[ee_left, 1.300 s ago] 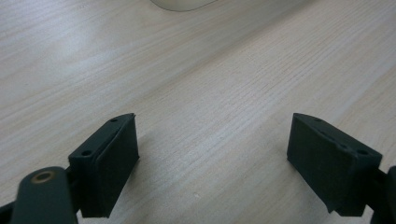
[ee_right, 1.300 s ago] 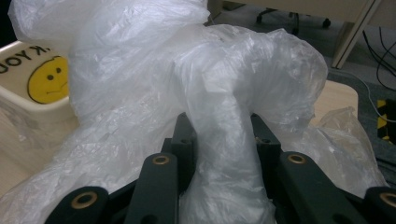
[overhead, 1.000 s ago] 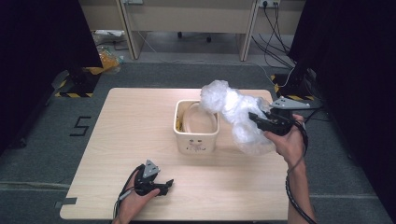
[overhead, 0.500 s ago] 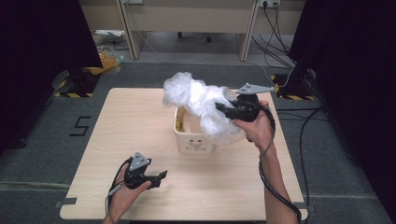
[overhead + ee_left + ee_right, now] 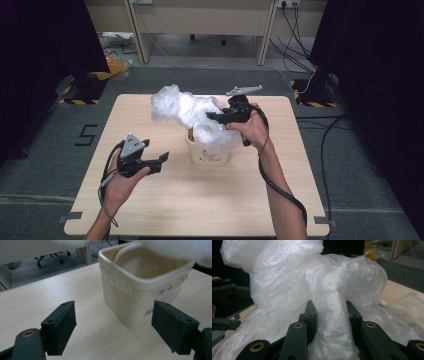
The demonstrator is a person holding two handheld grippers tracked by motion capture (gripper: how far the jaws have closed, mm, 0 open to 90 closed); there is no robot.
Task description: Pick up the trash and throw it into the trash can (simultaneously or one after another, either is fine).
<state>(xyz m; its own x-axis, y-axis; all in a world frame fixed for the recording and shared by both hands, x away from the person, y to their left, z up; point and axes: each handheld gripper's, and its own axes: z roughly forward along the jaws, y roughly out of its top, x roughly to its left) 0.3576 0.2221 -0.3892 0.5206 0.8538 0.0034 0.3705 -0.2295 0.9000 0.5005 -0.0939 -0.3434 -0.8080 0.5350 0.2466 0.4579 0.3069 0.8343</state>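
Observation:
A crumpled clear plastic bag hangs over the cream square bin in the middle of the table. My right gripper is shut on a twisted part of the bag, and the bag's lower end drapes into the bin's mouth. To the left of the bin, just above the table, my left gripper is open and holds nothing. Seen from the left gripper, the bin stands close ahead between the two pads, its inside bare, with the bag blurred over its far rim.
The wooden table has bare surface on all sides of the bin. Cables trail over the grey floor on the right, and desk legs stand beyond the far edge.
My right gripper has carried the bag leftward from the bin's right side to over its mouth. The left gripper has risen and moved toward the bin.

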